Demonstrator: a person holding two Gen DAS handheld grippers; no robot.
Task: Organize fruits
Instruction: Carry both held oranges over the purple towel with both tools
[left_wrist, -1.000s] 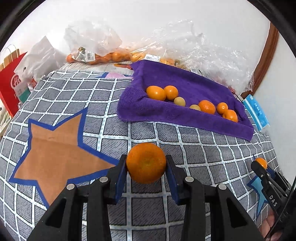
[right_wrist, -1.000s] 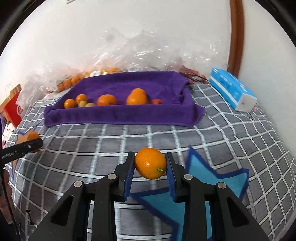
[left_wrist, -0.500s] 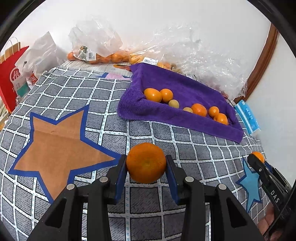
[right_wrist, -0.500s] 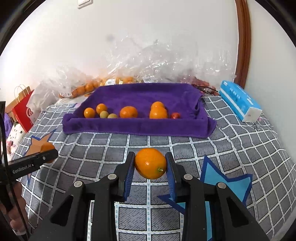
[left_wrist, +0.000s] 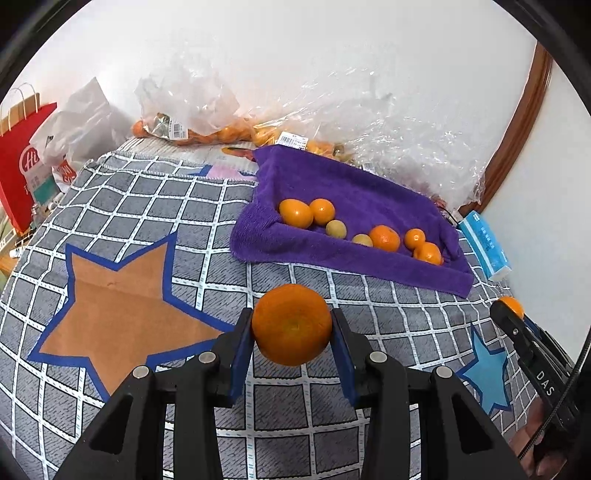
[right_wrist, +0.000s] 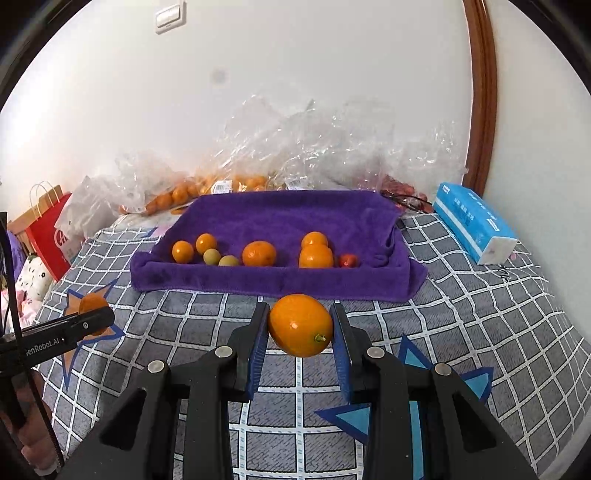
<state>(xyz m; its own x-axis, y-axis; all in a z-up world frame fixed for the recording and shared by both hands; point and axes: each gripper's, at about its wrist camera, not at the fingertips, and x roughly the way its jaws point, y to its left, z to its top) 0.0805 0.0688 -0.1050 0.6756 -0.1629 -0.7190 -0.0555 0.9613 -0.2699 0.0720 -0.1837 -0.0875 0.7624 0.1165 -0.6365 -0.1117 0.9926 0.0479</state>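
Observation:
My left gripper (left_wrist: 291, 328) is shut on a round, dull-skinned mandarin (left_wrist: 291, 325), held above the grey checked cloth. My right gripper (right_wrist: 300, 326) is shut on a smooth glossy orange (right_wrist: 300, 325) with a small stem stub. Ahead of both lies a purple towel (right_wrist: 280, 218) shaped like a tray (left_wrist: 354, 192), holding several oranges, two pale yellow-green fruits (right_wrist: 212, 256) and one small red fruit (right_wrist: 348, 260). The right gripper also shows at the right edge of the left wrist view (left_wrist: 511, 308), the left gripper at the left edge of the right wrist view (right_wrist: 94, 317).
Clear plastic bags with more oranges (left_wrist: 207, 134) lie against the wall behind the towel. A blue tissue pack (right_wrist: 474, 221) sits right of the towel. A red paper bag (left_wrist: 22, 162) stands at far left. The checked cloth (left_wrist: 207, 206) bears an orange star (left_wrist: 118, 310) and blue stars (right_wrist: 413, 413).
Both grippers have risen with their fruits still held, so the towel and the wall behind it sit lower and further off in both views.

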